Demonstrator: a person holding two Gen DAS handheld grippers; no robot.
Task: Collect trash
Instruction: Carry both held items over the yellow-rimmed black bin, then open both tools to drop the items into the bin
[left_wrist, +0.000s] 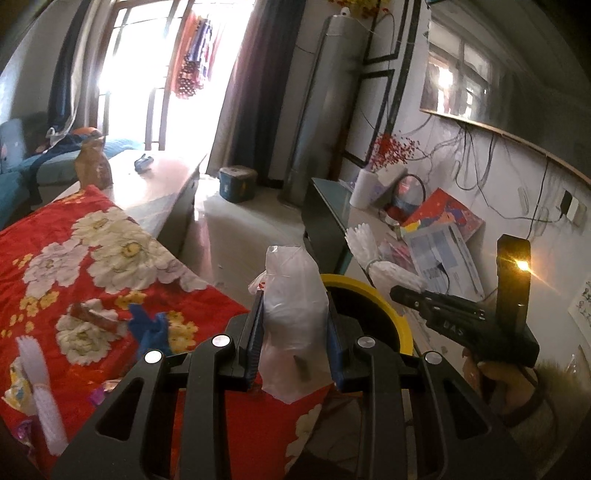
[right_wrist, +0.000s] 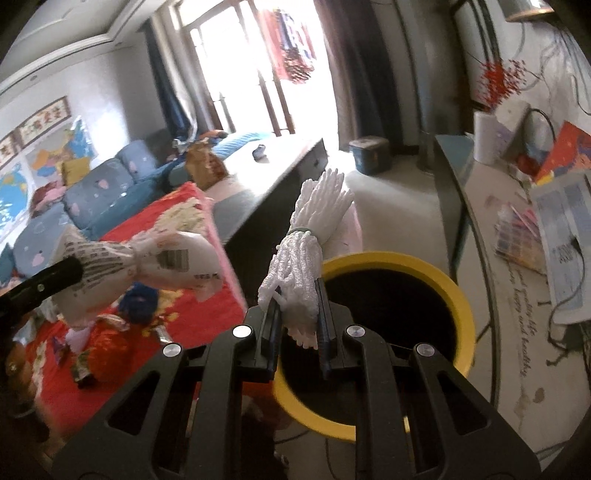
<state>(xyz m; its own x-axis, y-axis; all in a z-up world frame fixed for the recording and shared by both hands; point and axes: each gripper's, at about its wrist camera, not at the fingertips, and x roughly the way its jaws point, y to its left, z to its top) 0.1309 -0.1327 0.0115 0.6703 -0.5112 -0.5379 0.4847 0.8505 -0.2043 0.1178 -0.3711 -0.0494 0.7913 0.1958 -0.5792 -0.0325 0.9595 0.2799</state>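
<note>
My left gripper (left_wrist: 295, 314) is shut on a crumpled white plastic bag (left_wrist: 295, 317), held beside the rim of the yellow trash bin (left_wrist: 391, 314). My right gripper (right_wrist: 297, 317) is shut on a white foam net bundle (right_wrist: 299, 273) tied with a green band, held over the near edge of the bin (right_wrist: 458, 295). The bundle also shows in the left wrist view (left_wrist: 369, 251), and the plastic bag in the right wrist view (right_wrist: 147, 266). More trash lies on the red floral cloth (left_wrist: 92, 258): a brown wrapper (left_wrist: 96, 317), a blue scrap (left_wrist: 151, 328), a foam net (left_wrist: 40, 387).
A long table (left_wrist: 162, 181) runs behind the red cloth, with a brown bag (left_wrist: 94, 162) on it. A side counter (right_wrist: 517, 280) on the right carries papers, a paper roll and cables. A blue sofa (right_wrist: 92, 192) stands at the left; a blue box (left_wrist: 236, 184) sits on the floor.
</note>
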